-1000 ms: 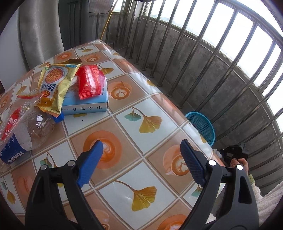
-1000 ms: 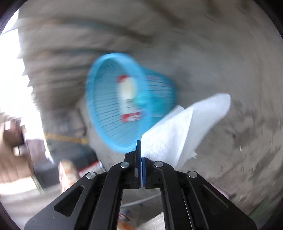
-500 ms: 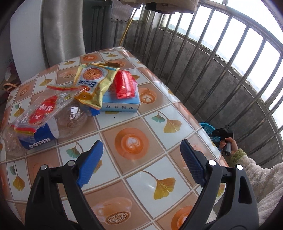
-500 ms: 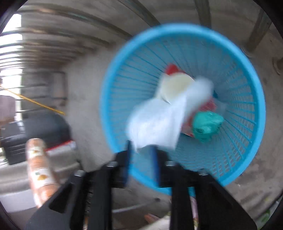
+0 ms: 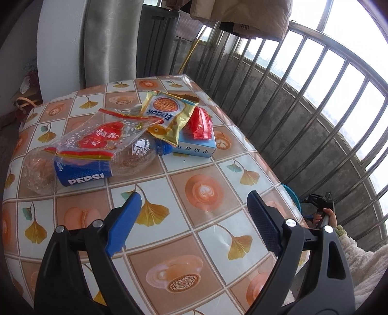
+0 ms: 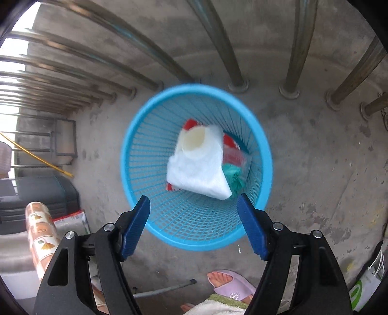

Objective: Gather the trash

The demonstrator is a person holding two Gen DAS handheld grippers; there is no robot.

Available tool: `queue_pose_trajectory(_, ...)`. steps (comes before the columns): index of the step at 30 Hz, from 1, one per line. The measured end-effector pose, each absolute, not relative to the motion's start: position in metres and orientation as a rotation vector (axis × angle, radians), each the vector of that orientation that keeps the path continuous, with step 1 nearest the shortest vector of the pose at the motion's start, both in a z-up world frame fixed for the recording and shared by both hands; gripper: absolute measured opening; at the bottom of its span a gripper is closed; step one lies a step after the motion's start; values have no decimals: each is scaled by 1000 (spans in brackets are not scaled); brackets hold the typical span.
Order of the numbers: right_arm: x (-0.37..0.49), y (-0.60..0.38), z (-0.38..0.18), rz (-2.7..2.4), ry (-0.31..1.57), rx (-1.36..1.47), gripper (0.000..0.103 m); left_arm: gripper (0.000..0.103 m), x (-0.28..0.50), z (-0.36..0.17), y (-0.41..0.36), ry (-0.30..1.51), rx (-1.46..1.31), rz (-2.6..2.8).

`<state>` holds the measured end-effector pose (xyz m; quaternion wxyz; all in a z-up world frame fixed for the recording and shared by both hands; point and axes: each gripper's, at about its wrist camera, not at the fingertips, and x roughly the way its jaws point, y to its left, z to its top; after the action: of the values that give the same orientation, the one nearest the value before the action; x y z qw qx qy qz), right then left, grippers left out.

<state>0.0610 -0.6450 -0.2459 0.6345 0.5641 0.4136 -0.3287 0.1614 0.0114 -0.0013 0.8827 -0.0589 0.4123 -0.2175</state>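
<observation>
Both grippers' jaws stand spread: the right gripper point(image 6: 194, 225) has just opened, tissue point(image 6: 198, 167) lying in the basket point(image 6: 135, 135). Left gripper point(image 5: 191, 223) risks scattering the table's point(image 5: 206, 230) wrappers point(image 5: 167, 116), piled loosely on the bottle point(image 5: 84, 167).

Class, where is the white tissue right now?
In the right wrist view, the white tissue lies inside the blue basket, atop other trash.

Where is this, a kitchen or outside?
Probably a home balcony. Metal railing bars let in daylight, clothes hang above them, and a blue trash basket sits on bare concrete floor beside a table with a tile-pattern cover.
</observation>
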Motion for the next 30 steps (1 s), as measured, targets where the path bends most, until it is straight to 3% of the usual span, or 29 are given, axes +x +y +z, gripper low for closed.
queue_pose_trajectory(7, 54, -600, -140, -551, 801, 1102, 72, 84, 148, 1, 44, 826, -149, -386)
queue_pose_trajectory(15, 78, -480, -20, -188, 729, 882, 72, 84, 144, 3, 82, 781, -216, -348)
queue_pose_trajectory(25, 152, -333, 1, 266, 836, 908, 72, 84, 181, -2, 151, 774, -764, -467)
queue_pose_trajectory(30, 196, -273, -2, 415, 928, 987, 70, 73, 211, -24, 164, 816, -950, -459)
